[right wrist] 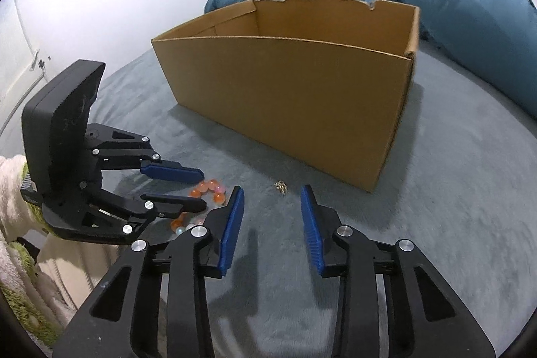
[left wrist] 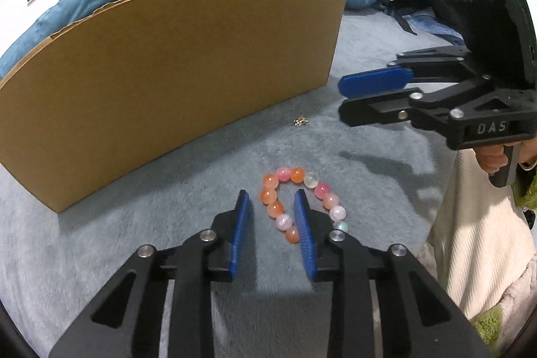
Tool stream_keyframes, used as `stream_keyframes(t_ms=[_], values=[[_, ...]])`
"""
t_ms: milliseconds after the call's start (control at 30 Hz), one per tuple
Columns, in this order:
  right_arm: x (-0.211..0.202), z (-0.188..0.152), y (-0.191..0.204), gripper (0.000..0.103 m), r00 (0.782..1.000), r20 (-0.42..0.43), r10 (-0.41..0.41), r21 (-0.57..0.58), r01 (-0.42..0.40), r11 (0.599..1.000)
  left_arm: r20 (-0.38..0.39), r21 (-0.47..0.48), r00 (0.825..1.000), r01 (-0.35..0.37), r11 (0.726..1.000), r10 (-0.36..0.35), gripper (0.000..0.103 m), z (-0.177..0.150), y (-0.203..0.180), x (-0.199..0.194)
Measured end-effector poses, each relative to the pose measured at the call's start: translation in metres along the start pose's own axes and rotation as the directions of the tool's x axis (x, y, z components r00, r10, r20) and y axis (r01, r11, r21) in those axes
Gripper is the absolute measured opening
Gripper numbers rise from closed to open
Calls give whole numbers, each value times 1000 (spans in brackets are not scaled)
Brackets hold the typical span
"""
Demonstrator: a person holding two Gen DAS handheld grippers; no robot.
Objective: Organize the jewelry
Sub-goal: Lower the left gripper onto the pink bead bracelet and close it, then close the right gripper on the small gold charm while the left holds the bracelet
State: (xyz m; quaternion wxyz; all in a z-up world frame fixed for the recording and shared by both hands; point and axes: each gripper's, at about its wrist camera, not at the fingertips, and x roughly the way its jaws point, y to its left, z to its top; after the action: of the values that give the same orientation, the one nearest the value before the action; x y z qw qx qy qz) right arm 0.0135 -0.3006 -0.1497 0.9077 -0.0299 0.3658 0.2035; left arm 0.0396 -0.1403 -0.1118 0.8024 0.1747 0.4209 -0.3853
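Through the left wrist view, the left claw is hovering low over the bead bracelet, which is lying on the grey bed cover in front of the cardboard box. Its jaws are standing partly open, straddling the near-left strand of beads without pressing on it, so nothing is being held. A small gold piece is lying further off, near the box's foot. The right claw is hanging at the right, narrowly open and empty.

Through the right wrist view, the right claw is aiming at that gold piece, jaws apart, gripping nothing. The left claw is sitting over the beads at the left.

To do this pick well, the left claw is probably best closing squarely across one strand, pads low against the cover, so the round beads are not squirting out sideways. Lifting slowly should keep the loop from swinging before it goes over the box wall.
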Motion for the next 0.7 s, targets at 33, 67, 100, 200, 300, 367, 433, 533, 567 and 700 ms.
stream_keyframes(t_ms=[33,67,100,200,300,367,433,533,567,700], values=[[4,1,1,32,1000,-4,1,-8,-1,1000,-2,0,1000,-2,1000,2,22,0,0,2],[8,3,1,31,1000,-11,1,-20,-1,1000,0,1,1000,-2,1000,2,18,0,0,3],[11,4,1,31,1000,-17,1,-28,-1,1000,2,2,1000,-2,1000,2,16,2,1,4],[21,7,3,29,999,-33,2,-53,-4,999,13,5,1000,-3,1000,3,9,2,2,3],[32,9,3,27,999,-53,1,-73,-5,997,21,6,1000,4,1000,-4,9,1,5,2],[37,9,4,27,998,-64,0,-86,-5,996,24,8,1000,-2,1000,2,9,1,7,1],[43,9,5,25,997,-78,-4,-100,-4,995,27,5,1000,-8,1000,8,9,3,10,1],[49,9,5,23,996,-90,-5,-115,-5,993,29,-5,999,-18,1000,18,9,3,14,1],[50,9,6,22,996,-92,-7,-121,-4,993,27,-7,999,-21,1000,22,9,4,16,1],[54,9,5,19,995,-98,-10,-130,-3,992,26,-14,999,-30,999,30,9,6,19,1]])
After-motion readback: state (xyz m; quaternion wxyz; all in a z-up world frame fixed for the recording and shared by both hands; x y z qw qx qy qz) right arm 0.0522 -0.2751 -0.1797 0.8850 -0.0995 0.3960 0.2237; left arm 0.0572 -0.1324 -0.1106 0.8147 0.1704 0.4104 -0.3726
